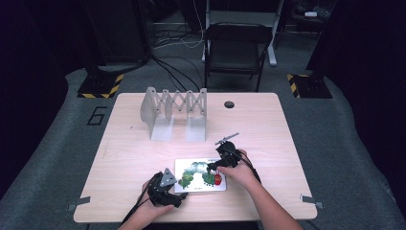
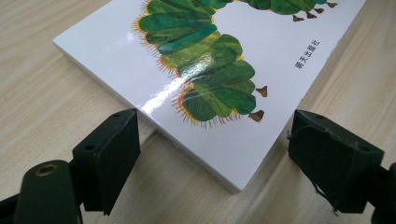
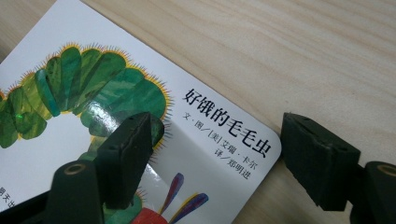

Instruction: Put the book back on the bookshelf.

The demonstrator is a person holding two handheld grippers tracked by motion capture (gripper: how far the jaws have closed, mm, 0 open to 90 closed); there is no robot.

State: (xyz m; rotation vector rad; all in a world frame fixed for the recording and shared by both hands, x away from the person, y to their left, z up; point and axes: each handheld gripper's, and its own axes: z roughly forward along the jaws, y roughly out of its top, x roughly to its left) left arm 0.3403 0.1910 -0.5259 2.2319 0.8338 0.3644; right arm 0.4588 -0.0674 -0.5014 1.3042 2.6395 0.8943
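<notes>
Two grippers over one flat book near front edge of wooden table.

High view: left gripper at book's near-left corner, left hand behind it. Right gripper over book's right part, right hand holding it. Grey folding rack upright toward far side, well apart from book; bare tabletop between them and to both sides. Round hole near far edge. Dark chair on floor past table. Jaw spacing too small to judge here.

Left gripper view: left gripper spread wide, jaws standing either side of book's white corner, neither pad clearly touching it. Book thickness visible along edge; green caterpillar body on glossy cover. Bare wood outside both jaws.

Right gripper view: right gripper also spread wide; one jaw above cover, other beyond rounded corner over bare wood. Contact not determinable. Black Chinese title print and red head legible, not readable from above.
</notes>
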